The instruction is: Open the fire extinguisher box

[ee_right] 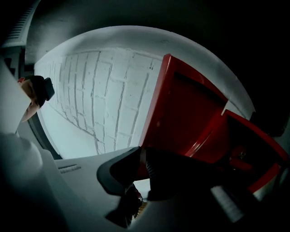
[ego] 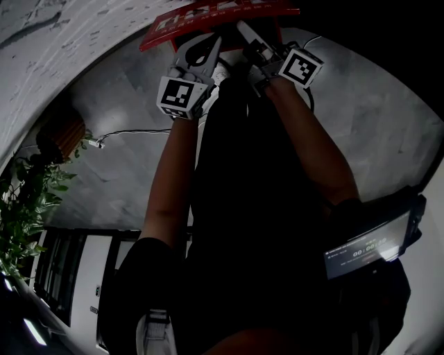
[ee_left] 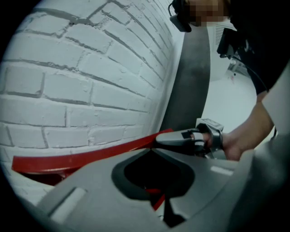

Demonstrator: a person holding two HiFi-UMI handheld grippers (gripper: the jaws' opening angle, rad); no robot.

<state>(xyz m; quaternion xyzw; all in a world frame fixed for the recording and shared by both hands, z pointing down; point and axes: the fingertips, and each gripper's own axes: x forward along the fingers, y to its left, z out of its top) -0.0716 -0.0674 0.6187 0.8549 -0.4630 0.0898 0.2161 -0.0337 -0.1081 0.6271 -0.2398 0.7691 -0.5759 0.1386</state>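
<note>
The red fire extinguisher box (ego: 208, 21) stands against the white brick wall, at the top of the head view. Its door (ee_right: 186, 113) is swung partly out, and the dark red inside (ee_right: 253, 158) shows to the right of it. My right gripper (ee_right: 141, 156) is at the door's lower edge, its two tips pinched on the thin red rim. My left gripper (ee_left: 152, 150) has its tips together right at the door's red edge (ee_left: 81, 156); whether they nip that edge is hidden. Both grippers (ego: 208, 55) (ego: 253, 43) meet at the box, close to each other.
White brick wall (ee_left: 77, 77) runs behind the box. A grey floor (ego: 388, 118) lies around it, with a potted plant (ego: 28, 201) at the left and a cable (ego: 132, 132) on the floor. A phone-like screen (ego: 368, 246) hangs at my right side.
</note>
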